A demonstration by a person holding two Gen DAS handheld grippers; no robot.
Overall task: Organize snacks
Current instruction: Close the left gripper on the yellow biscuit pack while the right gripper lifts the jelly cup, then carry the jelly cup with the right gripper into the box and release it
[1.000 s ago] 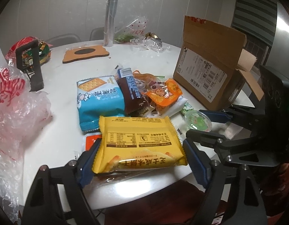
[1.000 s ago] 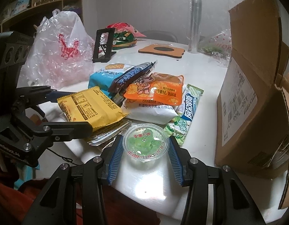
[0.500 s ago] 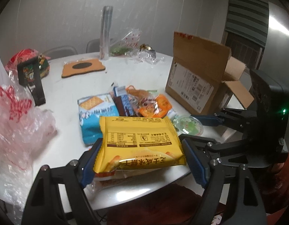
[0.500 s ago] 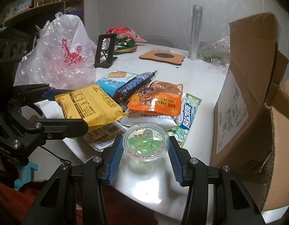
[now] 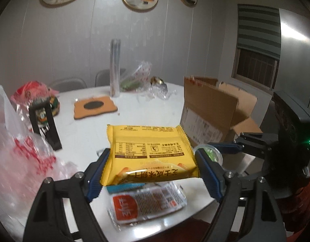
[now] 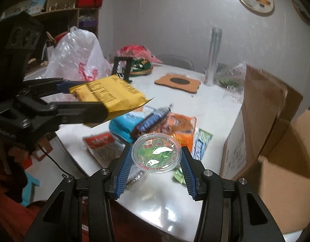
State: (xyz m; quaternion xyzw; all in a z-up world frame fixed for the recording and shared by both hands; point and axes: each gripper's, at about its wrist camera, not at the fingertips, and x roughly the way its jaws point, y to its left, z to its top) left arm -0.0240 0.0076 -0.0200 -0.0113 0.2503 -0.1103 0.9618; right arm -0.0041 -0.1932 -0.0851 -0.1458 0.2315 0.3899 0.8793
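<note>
Left gripper (image 5: 151, 173): jaws clamp a yellow biscuit pack (image 5: 150, 151) by its two short edges; the pack hangs flat, clear of the table (image 5: 88, 141), its far end tipped a little up.
Right gripper (image 6: 156, 169): jaws squeeze a round green jelly cup (image 6: 156, 152) at its sides, film lid facing up, also clear of the table.
Near table edge: a red-and-clear sachet (image 5: 146, 203) lies flat right under the biscuit pack, untouched.
Middle of table: a loose heap of a blue cracker bag (image 6: 122, 126), a dark blue bar (image 6: 152, 119), an orange pouch (image 6: 183, 127) and a green-and-blue stick pack (image 6: 201, 145), overlapping.
Right side: an open cardboard box (image 6: 275, 133), flaps raised, label wall facing the heap; judged to be where the snacks go.
Left side: a crinkled plastic bag (image 6: 74, 60) and a black stand (image 5: 45, 125).
Far: a cork coaster (image 5: 94, 106) and a clear tube (image 5: 114, 68), off the likely path.
Step in hand: carrying both items up and toward the box, by my reading.
Doing it well: clear the near flap before swinging over, keep the cup level so the lid stays up, bring the hands in one after the other so they do not collide, let go low inside.
Risk: the slick pack may slip from an edge grip if tilted.
</note>
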